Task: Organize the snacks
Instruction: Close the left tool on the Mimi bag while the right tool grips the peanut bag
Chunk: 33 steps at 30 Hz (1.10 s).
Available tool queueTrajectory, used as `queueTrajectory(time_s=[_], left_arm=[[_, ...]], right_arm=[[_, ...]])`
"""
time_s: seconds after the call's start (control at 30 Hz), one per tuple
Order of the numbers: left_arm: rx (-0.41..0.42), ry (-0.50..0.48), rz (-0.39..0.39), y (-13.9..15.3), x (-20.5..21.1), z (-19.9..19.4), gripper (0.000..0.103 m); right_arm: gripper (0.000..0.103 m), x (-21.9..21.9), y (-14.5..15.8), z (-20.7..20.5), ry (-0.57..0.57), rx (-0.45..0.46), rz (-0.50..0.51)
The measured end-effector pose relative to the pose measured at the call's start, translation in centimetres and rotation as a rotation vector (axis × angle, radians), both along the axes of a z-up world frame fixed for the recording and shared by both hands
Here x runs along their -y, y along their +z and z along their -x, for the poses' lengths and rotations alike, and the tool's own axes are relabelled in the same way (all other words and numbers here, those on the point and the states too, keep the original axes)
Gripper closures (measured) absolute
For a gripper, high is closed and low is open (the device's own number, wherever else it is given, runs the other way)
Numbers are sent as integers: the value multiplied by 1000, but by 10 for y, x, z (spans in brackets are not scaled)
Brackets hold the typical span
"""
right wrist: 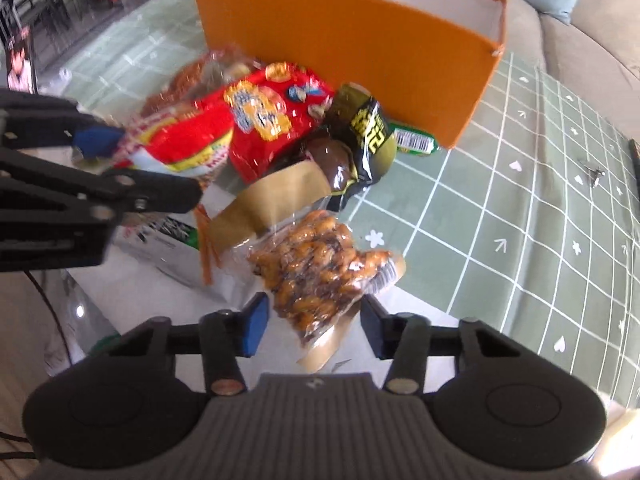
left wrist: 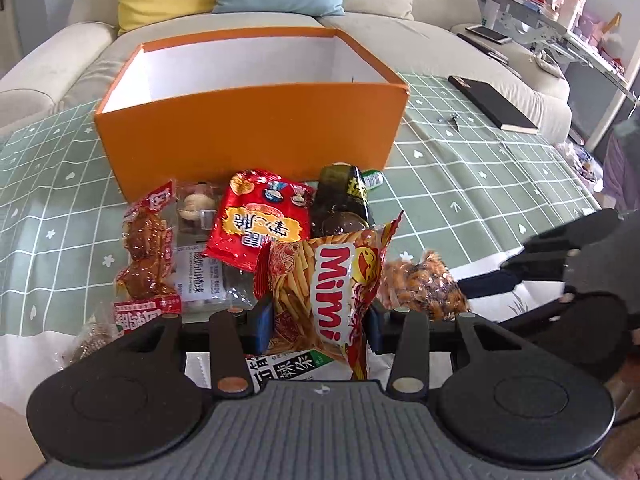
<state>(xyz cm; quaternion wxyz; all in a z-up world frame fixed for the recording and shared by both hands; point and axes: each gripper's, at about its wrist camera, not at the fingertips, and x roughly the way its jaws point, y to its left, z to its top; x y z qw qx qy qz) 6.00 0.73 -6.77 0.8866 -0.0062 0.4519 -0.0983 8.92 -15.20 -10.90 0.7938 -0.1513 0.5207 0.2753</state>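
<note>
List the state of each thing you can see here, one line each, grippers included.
Orange cardboard box: upright, open-topped, no snacks visible inside.
Red Mimi snack bag: clamped between the left gripper's pads.
Left gripper: shut on the Mimi bag.
Clear bag of brown nuts: between the right gripper's pads; contact unclear.
Right gripper: partly closed around the nut bag.
Black notebook: closed, flat.

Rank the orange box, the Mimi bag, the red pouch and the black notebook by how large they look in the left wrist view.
1. orange box
2. Mimi bag, though nearness to the camera inflates it
3. red pouch
4. black notebook, farthest away, so its true size is unsure
</note>
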Motion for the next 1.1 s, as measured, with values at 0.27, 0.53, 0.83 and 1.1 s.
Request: queueTrajectory(time_s=[0.27,0.53,0.83,1.1], left_arm=[[3,31,-3,4,-8,-1,53],[13,49,-1,9,-12,-4,53],[-30,56,-1,-3,-10,-12,53],[-60,63,-7,-14,-16,-12,53]], right_arm=[[70,10,26,10,-41,57,-71],[73,7,46,10,-35,104,-116],[69,-9,39,-5,-31,90,-141],[56,-19,14,-6,15,49,-42]])
